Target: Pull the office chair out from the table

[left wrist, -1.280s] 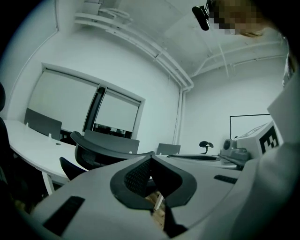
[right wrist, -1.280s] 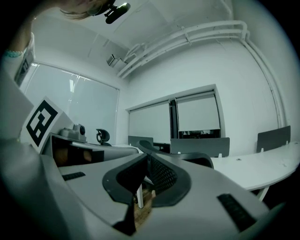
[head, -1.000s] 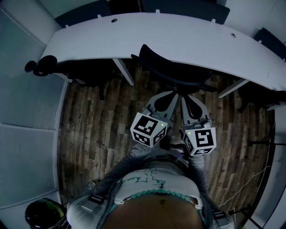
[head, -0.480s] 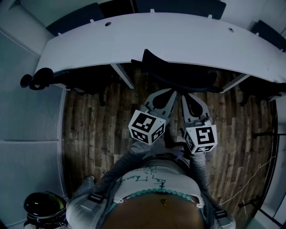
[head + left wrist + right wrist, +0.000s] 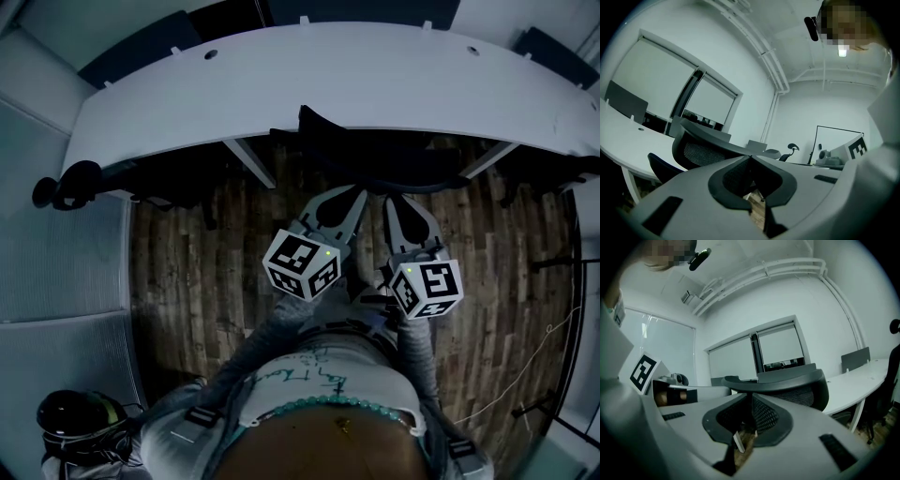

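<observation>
With jaws pressed together on nothing, the left gripper (image 5: 354, 194) and right gripper (image 5: 392, 199) pointed at the office chair (image 5: 375, 150), whose backrest ran crosswise just ahead under the table (image 5: 328, 84), about equally near both.

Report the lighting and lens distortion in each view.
Head view: dim and bluish, the fisheye bows the curved white table; the black mesh office chair sinks into shadow. Left gripper view: dark round vignette, a ceiling lamp glares. Right gripper view: same vignette, white ceiling pipes bend.

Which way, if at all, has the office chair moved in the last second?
No. The office chair still sits tucked against the table at its front edge, no further out.
</observation>
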### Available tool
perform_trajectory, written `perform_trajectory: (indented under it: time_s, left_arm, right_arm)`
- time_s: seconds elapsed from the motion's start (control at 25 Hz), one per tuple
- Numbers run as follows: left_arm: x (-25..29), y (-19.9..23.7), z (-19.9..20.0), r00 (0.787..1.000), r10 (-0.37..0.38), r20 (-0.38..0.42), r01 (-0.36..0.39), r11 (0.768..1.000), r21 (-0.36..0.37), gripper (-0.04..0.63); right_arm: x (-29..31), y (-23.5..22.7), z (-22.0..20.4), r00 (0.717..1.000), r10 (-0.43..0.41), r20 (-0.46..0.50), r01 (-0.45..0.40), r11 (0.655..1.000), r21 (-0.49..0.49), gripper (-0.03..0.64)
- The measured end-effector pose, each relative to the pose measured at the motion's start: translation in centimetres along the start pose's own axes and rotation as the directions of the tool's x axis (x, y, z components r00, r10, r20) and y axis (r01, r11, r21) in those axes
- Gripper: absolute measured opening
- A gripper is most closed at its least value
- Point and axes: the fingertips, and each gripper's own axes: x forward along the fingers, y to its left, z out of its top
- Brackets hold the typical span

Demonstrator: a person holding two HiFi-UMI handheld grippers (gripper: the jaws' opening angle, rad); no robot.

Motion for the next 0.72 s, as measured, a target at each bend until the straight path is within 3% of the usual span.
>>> perform_trajectory:
  time_s: [0.32,0.44,0.6,0.72]
  left_arm:
    - [-0.2,0.3,0.2,0.997,-0.064,0.035,0.067,0.994,-0.088,0.025]
    - [-0.4,0.0,0.4,0.992,-0.098,0.077,0.108,0.985,-0.135,0.068]
    - [-1.0,0.0,0.3,0.987,-0.088,0.133,0.115,0.972,-0.207,0.184]
    - [-1.5,1.4,0.8,0.984,-0.044,0.173,0.087,0.965,-0.247,0.233]
  right_arm:
    - [0.4,0.3,-0.1,1.0,0.019,0.011,-0.02,0.995,0.093,0.031]
    - [0.6,0.6,-0.4,0.999,0.051,0.004,-0.051,0.99,0.132,0.152]
    - [0.5,0.4,-0.5,0.998,0.054,0.032,-0.059,0.981,0.183,0.186]
    - [0.8,0.6,-0.2,0.995,0.084,0.06,-0.096,0.966,0.241,0.232]
